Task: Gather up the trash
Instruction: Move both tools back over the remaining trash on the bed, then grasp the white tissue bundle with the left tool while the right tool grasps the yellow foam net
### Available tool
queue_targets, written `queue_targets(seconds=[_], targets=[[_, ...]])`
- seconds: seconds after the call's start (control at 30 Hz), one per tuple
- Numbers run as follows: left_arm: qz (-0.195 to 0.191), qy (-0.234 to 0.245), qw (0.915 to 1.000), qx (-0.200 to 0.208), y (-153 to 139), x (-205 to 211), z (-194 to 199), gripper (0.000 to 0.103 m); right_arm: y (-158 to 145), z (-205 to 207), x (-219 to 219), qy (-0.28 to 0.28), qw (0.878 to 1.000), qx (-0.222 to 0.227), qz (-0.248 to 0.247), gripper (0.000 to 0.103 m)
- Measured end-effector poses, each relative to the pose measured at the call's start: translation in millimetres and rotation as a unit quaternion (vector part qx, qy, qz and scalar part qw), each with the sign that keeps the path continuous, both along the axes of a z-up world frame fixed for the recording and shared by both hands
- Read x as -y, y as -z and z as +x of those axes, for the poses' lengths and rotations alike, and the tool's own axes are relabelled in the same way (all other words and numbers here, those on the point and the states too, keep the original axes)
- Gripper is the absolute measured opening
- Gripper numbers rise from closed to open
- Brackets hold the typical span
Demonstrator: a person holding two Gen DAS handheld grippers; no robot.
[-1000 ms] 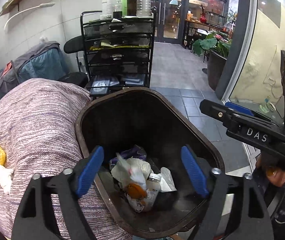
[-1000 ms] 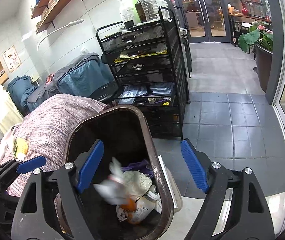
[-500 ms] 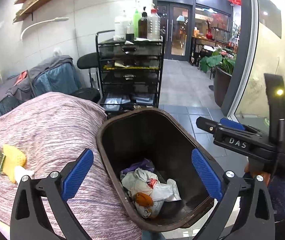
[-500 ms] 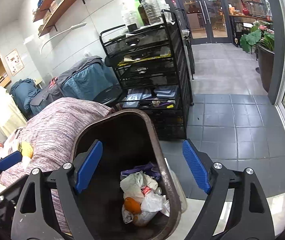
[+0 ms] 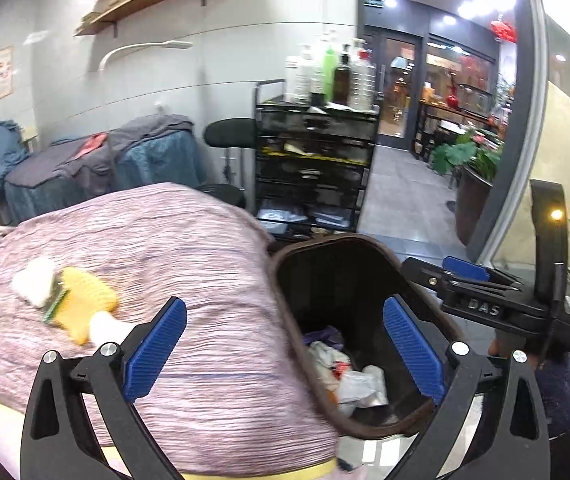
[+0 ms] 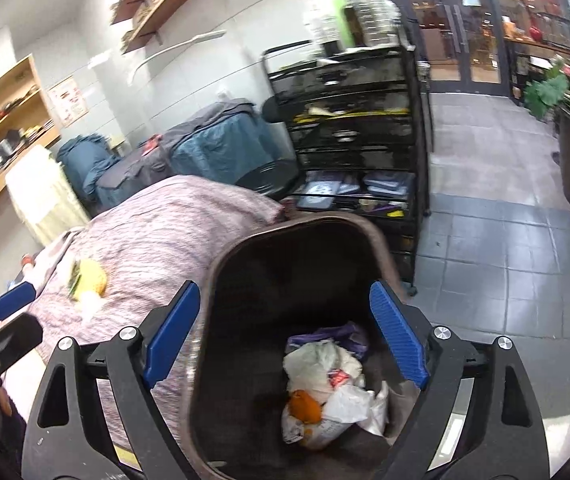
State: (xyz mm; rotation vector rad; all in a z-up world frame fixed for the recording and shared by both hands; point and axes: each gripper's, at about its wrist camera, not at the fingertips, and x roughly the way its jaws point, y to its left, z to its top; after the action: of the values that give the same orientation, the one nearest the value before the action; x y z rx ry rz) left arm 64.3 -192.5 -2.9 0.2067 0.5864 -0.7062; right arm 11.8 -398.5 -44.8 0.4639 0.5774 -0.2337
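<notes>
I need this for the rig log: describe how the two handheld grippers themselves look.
Both match. The left gripper and right gripper have black plastic frames with triangular cut-outs and silver screws. Their fingers carry blue ribbed pads. Seen from the left camera, the right gripper's body has white "DAS" lettering, a lit amber light, and a dark blue fuzzy sleeve below it.

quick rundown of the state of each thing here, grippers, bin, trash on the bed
left gripper: open, empty, above the bed edge and bin
right gripper: open, empty, over the bin
trash bin: no lid on, partly filled
trash in bin: crumpled wrappers and bags lying at the bottom
yellow and white trash: lying on the bed cover, not collected
bed cover: wrinkled
</notes>
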Motion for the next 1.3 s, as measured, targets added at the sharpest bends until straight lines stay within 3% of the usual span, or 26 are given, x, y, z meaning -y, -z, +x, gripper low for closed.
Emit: queue_targets(seconds=[0.2,0.37,0.73,1.03,1.3], targets=[[0.007,-0.051,0.9987,-0.002,1.0,-48.0,20.9,0.097,-11.3,32.8,-36.5,-0.071,0.997,0.003,0.0,0.086],[0.012,-0.092,0.9954,-0.022,8.8,-94.8,44.0,0.097,-20.5,66.3,-78.5,-0.152,0.988,-0.004,-0.013,0.086],[0.018,-0.205,0.9762,-0.068,27.7,-203.0,110.0,0.097,-28.5,145.0,-164.8,-0.277,0.958,-0.043,-0.062,0.086],[0.022,-0.224,0.9699,-0.093,34.7,-224.5,172.2,0.097,-12.1,222.6,-223.6,-0.348,0.929,-0.096,-0.078,0.086],[0.003,-0.225,0.9666,-0.122,41.9,-222.7,237.7,0.096,14.2,293.6,-243.4,-0.362,0.916,-0.16,-0.066,0.07]])
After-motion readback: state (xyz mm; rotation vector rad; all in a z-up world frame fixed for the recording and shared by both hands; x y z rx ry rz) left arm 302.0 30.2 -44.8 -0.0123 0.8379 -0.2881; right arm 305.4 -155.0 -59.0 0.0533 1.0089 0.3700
